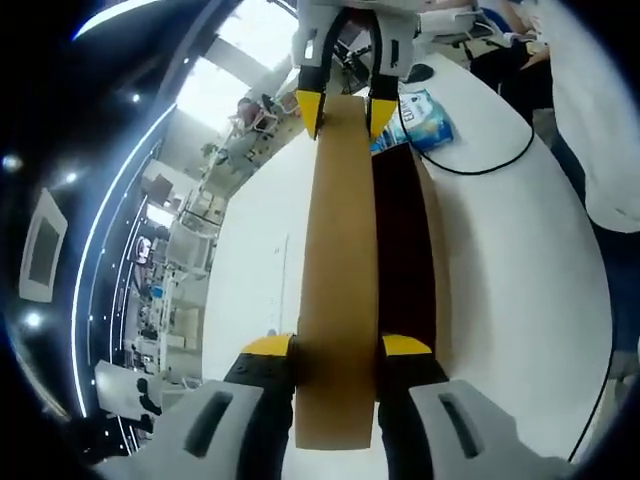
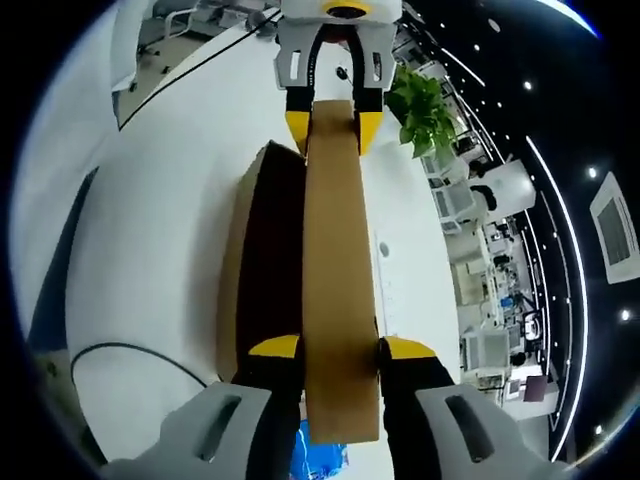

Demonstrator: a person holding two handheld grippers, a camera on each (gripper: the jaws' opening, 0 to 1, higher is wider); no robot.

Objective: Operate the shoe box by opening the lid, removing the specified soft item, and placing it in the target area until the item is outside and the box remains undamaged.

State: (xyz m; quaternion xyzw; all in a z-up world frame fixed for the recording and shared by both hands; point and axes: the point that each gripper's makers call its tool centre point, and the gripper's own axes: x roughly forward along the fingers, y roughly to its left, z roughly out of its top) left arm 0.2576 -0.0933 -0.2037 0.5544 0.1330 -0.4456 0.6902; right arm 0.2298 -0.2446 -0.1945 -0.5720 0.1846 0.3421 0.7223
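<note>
The brown cardboard lid (image 1: 338, 250) of the shoe box is lifted on its side, held at both short ends. My left gripper (image 1: 337, 347) is shut on its near end, and my right gripper (image 1: 342, 112) grips the far end. In the right gripper view the lid (image 2: 340, 260) runs from my right gripper (image 2: 340, 348) up to the left gripper (image 2: 330, 125). Beside the lid the open box (image 1: 437, 250) shows a dark maroon inside (image 2: 270, 260); I cannot make out what lies in it.
The box stands on a white table (image 1: 520, 270). A blue packet (image 1: 425, 118) lies past the box's far end, and a black cable (image 1: 490, 160) curves beside it. A green plant (image 2: 420, 110) stands at the table's other end. A person in white (image 1: 600, 110) is at the edge.
</note>
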